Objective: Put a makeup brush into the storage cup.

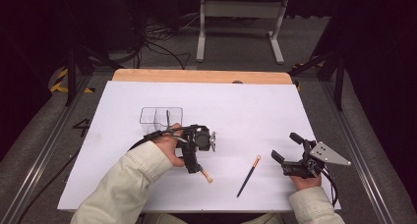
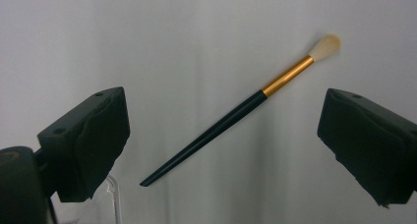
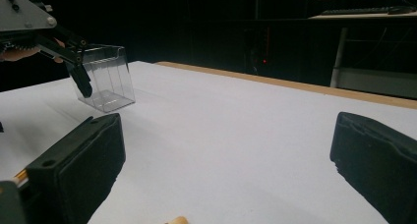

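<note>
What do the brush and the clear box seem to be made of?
The brush has a dark glossy handle, probably painted wood or plastic, a gold ferrule with a metallic shine, and a pale soft tuft, natural or synthetic hair. The clear box looks like rigid transparent plastic: the table shows through its walls and its edges catch light.

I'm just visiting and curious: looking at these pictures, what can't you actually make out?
- High view: the brush under the left hand-held gripper is mostly covered by it; just the tip pokes out.
- High view: what stands inside the clear box is too small to identify.
- Right gripper view: a brush tip is cut off by the bottom edge.
</note>
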A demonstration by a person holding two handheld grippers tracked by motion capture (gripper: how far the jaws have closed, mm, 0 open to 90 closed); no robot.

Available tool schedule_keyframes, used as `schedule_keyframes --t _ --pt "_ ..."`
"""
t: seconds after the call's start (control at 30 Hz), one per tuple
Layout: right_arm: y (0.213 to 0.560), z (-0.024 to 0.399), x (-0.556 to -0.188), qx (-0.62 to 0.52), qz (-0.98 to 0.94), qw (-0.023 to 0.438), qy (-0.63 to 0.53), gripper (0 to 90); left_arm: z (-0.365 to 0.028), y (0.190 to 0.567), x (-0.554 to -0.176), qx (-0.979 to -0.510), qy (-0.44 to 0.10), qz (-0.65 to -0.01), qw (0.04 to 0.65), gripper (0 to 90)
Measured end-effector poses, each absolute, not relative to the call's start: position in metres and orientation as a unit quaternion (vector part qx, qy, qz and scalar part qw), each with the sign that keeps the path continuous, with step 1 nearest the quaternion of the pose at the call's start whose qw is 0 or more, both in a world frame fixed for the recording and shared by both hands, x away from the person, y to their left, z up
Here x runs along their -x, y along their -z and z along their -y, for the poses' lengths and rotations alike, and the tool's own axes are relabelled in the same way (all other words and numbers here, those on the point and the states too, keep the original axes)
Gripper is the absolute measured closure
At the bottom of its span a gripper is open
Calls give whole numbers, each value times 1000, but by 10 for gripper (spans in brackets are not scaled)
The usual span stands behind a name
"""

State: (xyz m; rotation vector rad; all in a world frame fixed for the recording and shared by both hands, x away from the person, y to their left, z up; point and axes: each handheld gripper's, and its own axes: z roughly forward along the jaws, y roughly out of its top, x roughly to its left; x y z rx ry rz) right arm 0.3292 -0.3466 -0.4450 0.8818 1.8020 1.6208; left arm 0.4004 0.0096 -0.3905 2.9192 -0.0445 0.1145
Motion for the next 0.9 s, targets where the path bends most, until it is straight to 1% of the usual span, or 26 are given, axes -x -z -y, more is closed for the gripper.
schedule_keyframes --t 0.4,0.47,0.9 --pt "445 347 -329 -328 -671 277 -604 5 -8 401 -402 -995 -30 17 93 81" --pt "445 347 -329 -329 -672 276 -604 6 -8 404 -402 -996 -21 18 89 81" --pt "445 346 -330 -329 -674 278 -600 15 -5 415 -401 -997 -16 22 72 102"
